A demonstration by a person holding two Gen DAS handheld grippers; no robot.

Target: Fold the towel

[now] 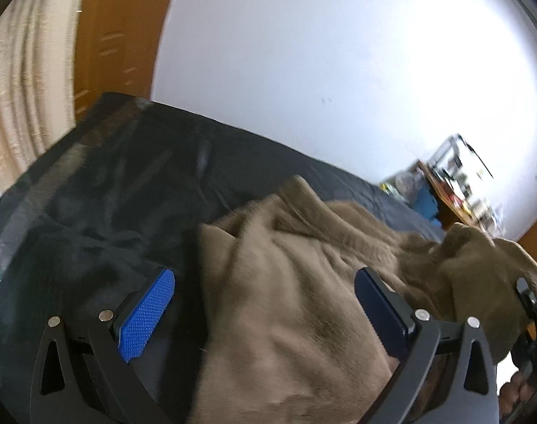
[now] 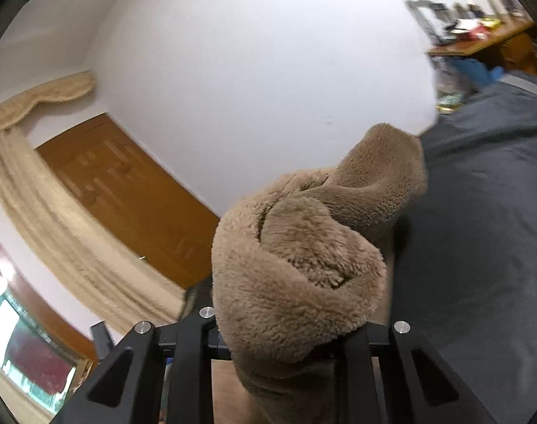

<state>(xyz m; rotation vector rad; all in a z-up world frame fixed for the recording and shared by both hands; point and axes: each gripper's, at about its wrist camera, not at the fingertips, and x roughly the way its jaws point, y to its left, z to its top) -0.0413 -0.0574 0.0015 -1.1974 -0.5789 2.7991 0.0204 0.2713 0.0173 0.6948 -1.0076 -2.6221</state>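
left wrist view: left gripper (image 1: 264, 300) spread wide, blue pads (image 1: 146, 312) clear of the cloth, nothing held. brown towel (image 1: 296, 304) still crumpled in a heap between and beyond the jaws, lying on the dark bed cover (image 1: 102, 190) toward its near edge. at far right, right gripper (image 2: 286, 346) clamped narrow on a bunched towel corner, raised off the cover. judged barely begun: no fold made, spreading flat and every fold still ahead.
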